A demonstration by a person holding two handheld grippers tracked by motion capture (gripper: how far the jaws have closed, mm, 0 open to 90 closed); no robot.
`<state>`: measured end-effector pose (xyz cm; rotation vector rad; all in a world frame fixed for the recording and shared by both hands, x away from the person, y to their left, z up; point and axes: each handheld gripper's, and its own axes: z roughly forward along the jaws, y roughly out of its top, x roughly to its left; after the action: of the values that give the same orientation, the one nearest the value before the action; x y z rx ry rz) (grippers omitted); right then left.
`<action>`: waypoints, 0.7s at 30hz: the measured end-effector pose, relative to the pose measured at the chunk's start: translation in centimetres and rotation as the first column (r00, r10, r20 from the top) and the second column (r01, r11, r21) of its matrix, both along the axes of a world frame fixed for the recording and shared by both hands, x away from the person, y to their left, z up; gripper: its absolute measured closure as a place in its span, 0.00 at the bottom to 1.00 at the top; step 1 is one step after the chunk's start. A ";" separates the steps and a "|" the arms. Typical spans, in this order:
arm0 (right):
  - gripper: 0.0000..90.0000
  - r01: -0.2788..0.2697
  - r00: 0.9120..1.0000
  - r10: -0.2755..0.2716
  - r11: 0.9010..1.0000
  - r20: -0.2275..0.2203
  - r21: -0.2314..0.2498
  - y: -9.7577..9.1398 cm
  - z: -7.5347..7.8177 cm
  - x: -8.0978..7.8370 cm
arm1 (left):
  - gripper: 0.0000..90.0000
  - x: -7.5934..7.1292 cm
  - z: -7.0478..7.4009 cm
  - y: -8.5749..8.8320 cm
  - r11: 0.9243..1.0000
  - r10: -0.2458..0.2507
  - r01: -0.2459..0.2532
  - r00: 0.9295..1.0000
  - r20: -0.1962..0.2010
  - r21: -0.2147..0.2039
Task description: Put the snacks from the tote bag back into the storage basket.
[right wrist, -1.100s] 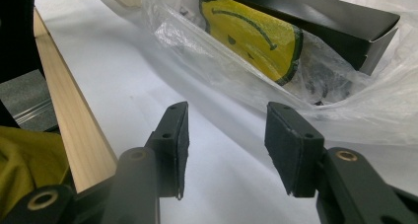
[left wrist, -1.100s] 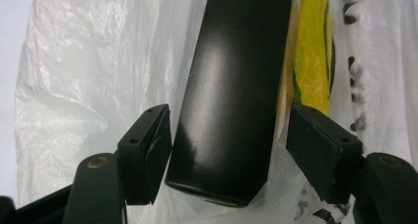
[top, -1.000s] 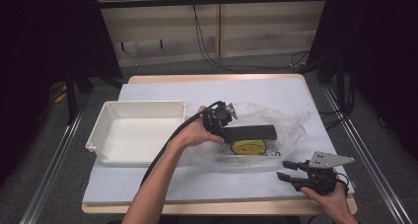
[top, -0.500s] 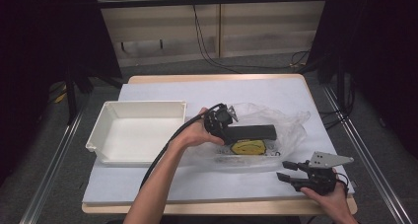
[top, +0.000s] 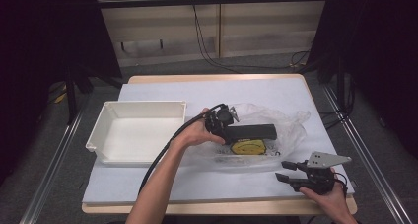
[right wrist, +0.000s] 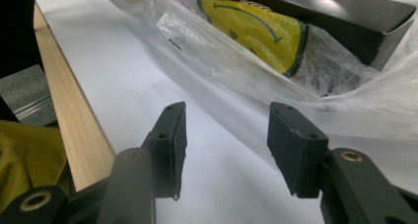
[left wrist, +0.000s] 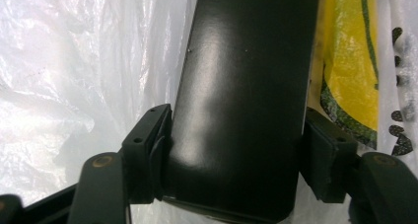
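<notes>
A long, flat black box (top: 252, 132) with a smooth, slightly glossy surface lies level inside a crumpled clear plastic bag (top: 291, 130) on the right half of the table, nearer the front edge than the back. Just beside it in the bag lies a yellow packet (top: 249, 147) with dark green print.

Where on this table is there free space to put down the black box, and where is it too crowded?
The white tray has an empty floor. The table is bare behind the tray and the plastic bag, and along the front edge between the left forearm and the right gripper. It is crowded mid-table, where the left gripper clamps the black box beside a yellow packet.
</notes>
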<state>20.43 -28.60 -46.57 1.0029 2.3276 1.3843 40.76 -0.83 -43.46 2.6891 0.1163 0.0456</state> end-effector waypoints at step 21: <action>0.55 0.016 1.000 -0.016 1.000 0.000 0.012 -0.2 0.0 0.0 | 0.48 -0.3 2.7 -0.1 1.000 -0.018 0.017 1.000 -0.020 -0.017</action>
<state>20.45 -28.80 -46.57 1.0224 2.3095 1.3935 40.43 -0.92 -40.81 2.6738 0.0987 0.0117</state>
